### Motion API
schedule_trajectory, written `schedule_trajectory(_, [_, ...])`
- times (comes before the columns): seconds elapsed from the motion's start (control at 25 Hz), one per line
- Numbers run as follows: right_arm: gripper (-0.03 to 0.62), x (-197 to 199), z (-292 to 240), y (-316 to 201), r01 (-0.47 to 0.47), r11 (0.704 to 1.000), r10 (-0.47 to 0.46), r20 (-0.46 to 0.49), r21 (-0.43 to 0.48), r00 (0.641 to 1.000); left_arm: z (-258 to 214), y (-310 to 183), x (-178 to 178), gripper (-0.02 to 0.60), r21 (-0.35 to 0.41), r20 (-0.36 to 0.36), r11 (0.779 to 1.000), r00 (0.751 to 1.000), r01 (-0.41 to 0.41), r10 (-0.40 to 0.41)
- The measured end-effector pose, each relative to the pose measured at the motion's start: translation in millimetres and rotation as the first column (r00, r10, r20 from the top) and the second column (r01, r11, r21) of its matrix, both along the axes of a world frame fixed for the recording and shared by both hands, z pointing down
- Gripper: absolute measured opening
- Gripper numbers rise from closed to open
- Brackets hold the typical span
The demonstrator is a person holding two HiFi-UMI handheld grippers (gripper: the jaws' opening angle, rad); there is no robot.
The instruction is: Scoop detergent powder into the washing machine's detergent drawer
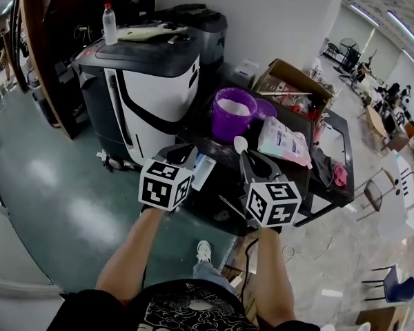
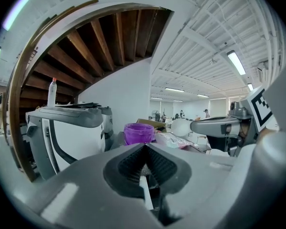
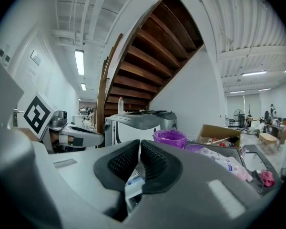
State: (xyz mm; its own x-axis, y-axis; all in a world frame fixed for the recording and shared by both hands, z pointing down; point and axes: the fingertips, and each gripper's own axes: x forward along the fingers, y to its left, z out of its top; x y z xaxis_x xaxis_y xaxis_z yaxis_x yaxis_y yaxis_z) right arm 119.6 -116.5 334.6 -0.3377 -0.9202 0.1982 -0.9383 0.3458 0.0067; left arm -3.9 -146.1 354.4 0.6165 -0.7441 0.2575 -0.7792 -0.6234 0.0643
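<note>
A purple tub [image 1: 233, 112] of white powder stands on the black table [image 1: 334, 185], beside the white-and-black washing machine [image 1: 148, 81]. My right gripper [image 1: 247, 156] is shut on a white scoop [image 1: 240, 143], whose bowl sticks out past the tips, just short of the tub. The left gripper view shows that scoop [image 2: 181, 127] at the right gripper's tip. My left gripper [image 1: 181, 152] is shut on nothing, near the table's left edge. The tub [image 2: 139, 132] lies straight ahead of it. From the right gripper view, the tub [image 3: 169, 138] sits slightly right of the jaws.
A white-and-pink detergent pouch [image 1: 284, 142] lies right of the tub. A pale blue-and-white object [image 1: 201, 171] lies between the grippers. An open cardboard box [image 1: 290, 85] stands behind. A plastic bottle [image 1: 109, 23] stands on the washing machine. Wooden stairs [image 3: 152, 56] rise behind.
</note>
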Motion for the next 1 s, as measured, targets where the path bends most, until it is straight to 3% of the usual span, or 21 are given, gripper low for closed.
schedule_trajectory(0.48, [0.037,37.6,-1.9,-91.8,0.045,0.999,-0.046,-0.038,-0.026,0.998,3.8,-86.5,39.3,0.000,-0.018,0.002,1.000,1.000,0.020,-0.020])
schedule_trajectory(0.84, [0.037,52.3,-4.2,-153.6,0.144,0.988,-0.149,-0.096,-0.056,0.984,9.6,-135.0,58.7,0.000,-0.039,0.027,0.998,0.998,0.057,-0.056])
schedule_trajectory(1.0, [0.038,53.7,2.9,-181.9,0.208,0.972,-0.223,-0.168,-0.106,0.960,10.0,-152.4,56.1,0.000,-0.043,0.040,0.995,0.995,0.091,-0.089])
